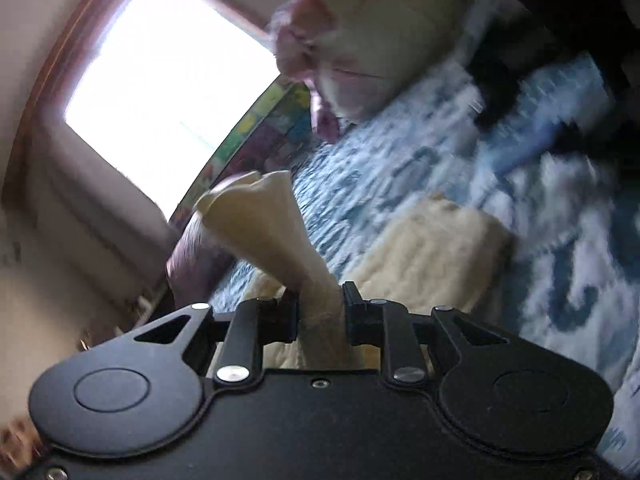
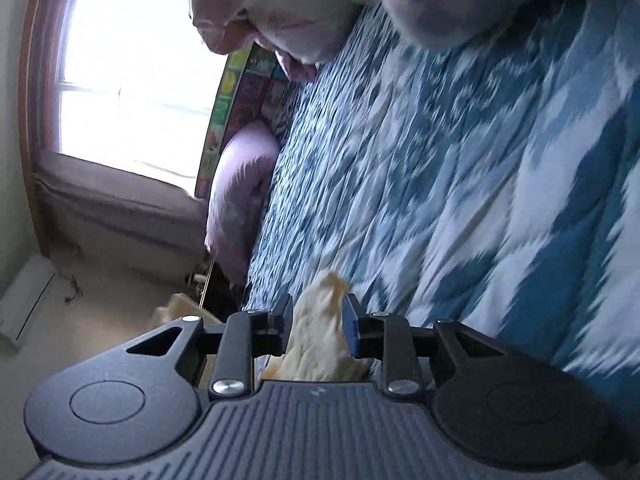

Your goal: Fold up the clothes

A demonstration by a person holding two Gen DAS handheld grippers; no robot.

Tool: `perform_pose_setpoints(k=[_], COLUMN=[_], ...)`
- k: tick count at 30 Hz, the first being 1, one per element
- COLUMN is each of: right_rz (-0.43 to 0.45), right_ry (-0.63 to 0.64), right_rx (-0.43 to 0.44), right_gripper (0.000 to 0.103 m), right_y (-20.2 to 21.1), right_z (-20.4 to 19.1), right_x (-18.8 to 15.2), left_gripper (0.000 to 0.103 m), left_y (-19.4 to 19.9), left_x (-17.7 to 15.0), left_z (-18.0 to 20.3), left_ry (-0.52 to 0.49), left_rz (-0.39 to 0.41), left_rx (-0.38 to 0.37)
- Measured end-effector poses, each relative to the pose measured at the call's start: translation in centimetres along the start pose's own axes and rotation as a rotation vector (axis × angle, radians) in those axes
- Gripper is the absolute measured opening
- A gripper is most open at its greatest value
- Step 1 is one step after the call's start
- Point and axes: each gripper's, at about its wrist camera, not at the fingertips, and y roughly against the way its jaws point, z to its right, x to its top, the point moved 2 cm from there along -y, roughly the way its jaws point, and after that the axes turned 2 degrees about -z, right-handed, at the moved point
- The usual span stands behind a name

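A cream knitted garment lies partly on the blue and white patterned bedspread. My left gripper is shut on a bunched edge of this garment, which fans out upward past the fingers. My right gripper is shut on another bunched piece of the cream garment, held above the bedspread. Both views are tilted and blurred.
A large white and pink plush toy lies at the head of the bed, also in the right wrist view. A purple pillow and a colourful board stand at the bed's edge. A bright window is beyond. A dark object lies at the upper right.
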Motion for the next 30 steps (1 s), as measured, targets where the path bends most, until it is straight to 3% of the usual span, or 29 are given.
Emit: perform_pose_setpoints(k=[3, 11, 15, 18, 21, 25, 28, 30], right_rz=[0.002, -0.008, 0.018, 0.051, 0.059, 0.037, -0.024, -0.095], right_ry=[0.012, 0.172, 0.255, 0.347, 0.496, 0.736, 0.883, 0.903], right_rx=[0.0, -0.038, -0.042, -0.035, -0.011, 0.031, -0.081, -0.22], right_gripper=[0.034, 0.041, 0.041, 0.041, 0.041, 0.041, 0.039, 0.039], right_y=[0.3, 1.4, 1.8, 2.1, 1.4, -0.2, -2.4, -4.2], right_z=[0.3, -1.0, -2.4, -3.8, -6.5, -10.8, -11.6, -10.5], right_x=[0.8, 1.8, 1.5, 1.0, -0.4, -4.3, -7.0, -7.8], left_gripper=[0.02, 0.021, 0.037, 0.037, 0.035, 0.035, 0.035, 0.035], left_y=[-0.4, -0.3, 1.2, 3.0, 3.4, -0.4, -3.3, -5.2], left_x=[0.0, 0.5, 0.8, 0.3, -1.9, -6.6, -8.9, -10.8], left_z=[1.5, 2.8, -1.2, -5.3, -12.5, -19.2, -18.6, -15.4], left_ry=[-0.126, -0.236, -0.071, 0.07, 0.38, 0.797, 0.892, 0.834], left_rz=[0.001, 0.03, 0.042, 0.056, 0.041, 0.034, -0.016, -0.094], left_rx=[0.004, -0.136, -0.307, -0.402, -0.43, -0.449, -0.48, -0.495])
